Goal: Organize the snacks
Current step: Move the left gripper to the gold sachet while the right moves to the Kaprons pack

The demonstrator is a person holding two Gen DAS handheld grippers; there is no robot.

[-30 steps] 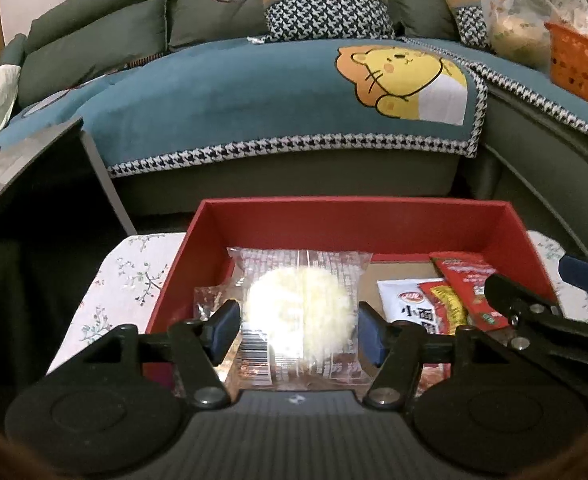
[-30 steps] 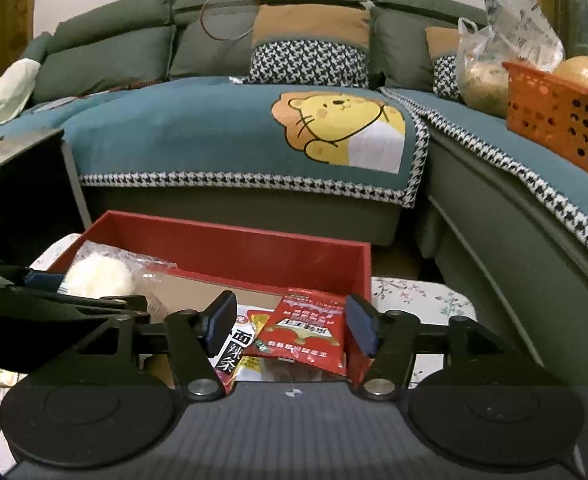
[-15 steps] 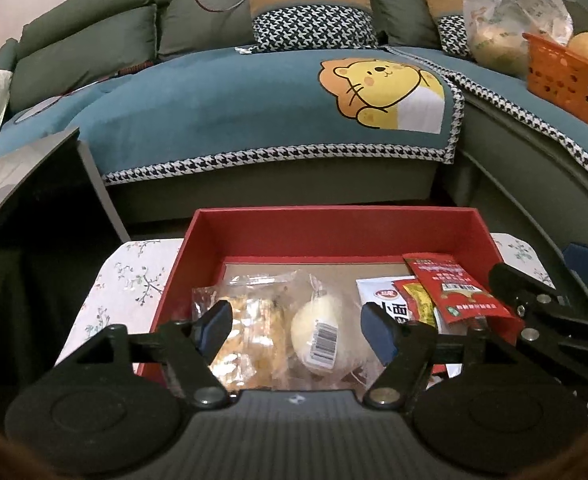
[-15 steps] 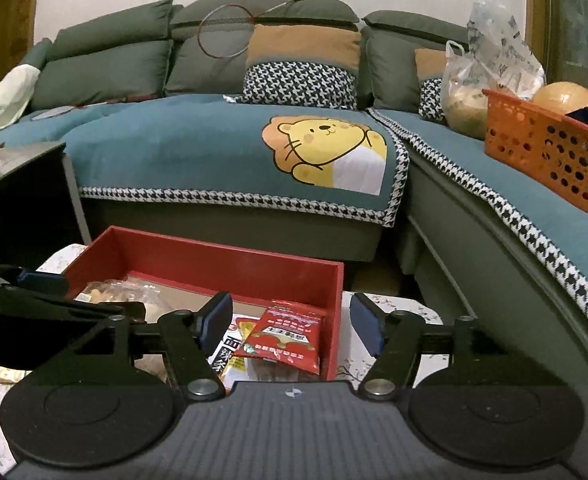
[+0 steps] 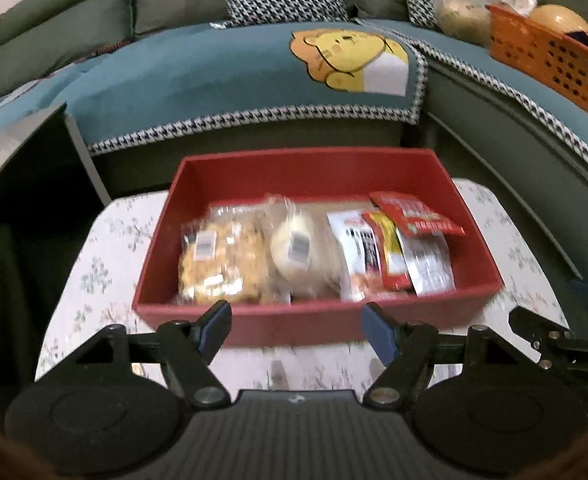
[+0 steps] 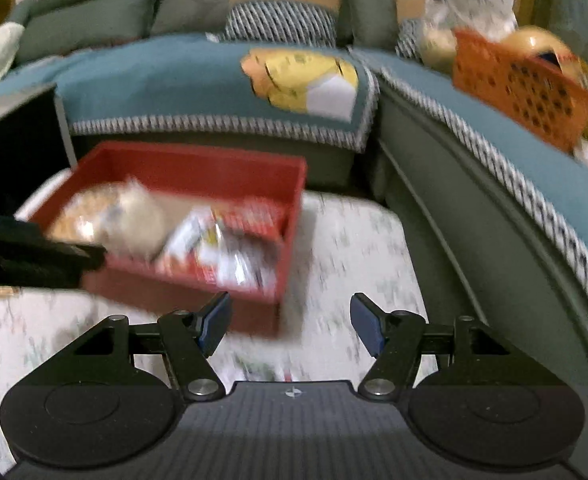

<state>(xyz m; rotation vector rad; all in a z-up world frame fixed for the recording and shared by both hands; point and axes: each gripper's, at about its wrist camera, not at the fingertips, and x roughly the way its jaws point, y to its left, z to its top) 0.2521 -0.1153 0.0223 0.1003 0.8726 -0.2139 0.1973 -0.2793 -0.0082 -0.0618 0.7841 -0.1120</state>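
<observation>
The left tool (image 5: pixel 295 330) hangs just in front of the red box (image 5: pixel 305 168) with its blue pads apart and nothing between them. Inside the box, past this tool, lie a crumbly yellow snack bag (image 5: pixel 224 258), a round white bun (image 5: pixel 294 244) and some red and white packets (image 5: pixel 397 248), side by side. The right tool (image 6: pixel 290 322) is also spread and empty, over the flowery desk (image 6: pixel 353 248), with the box ahead on its left.
</observation>
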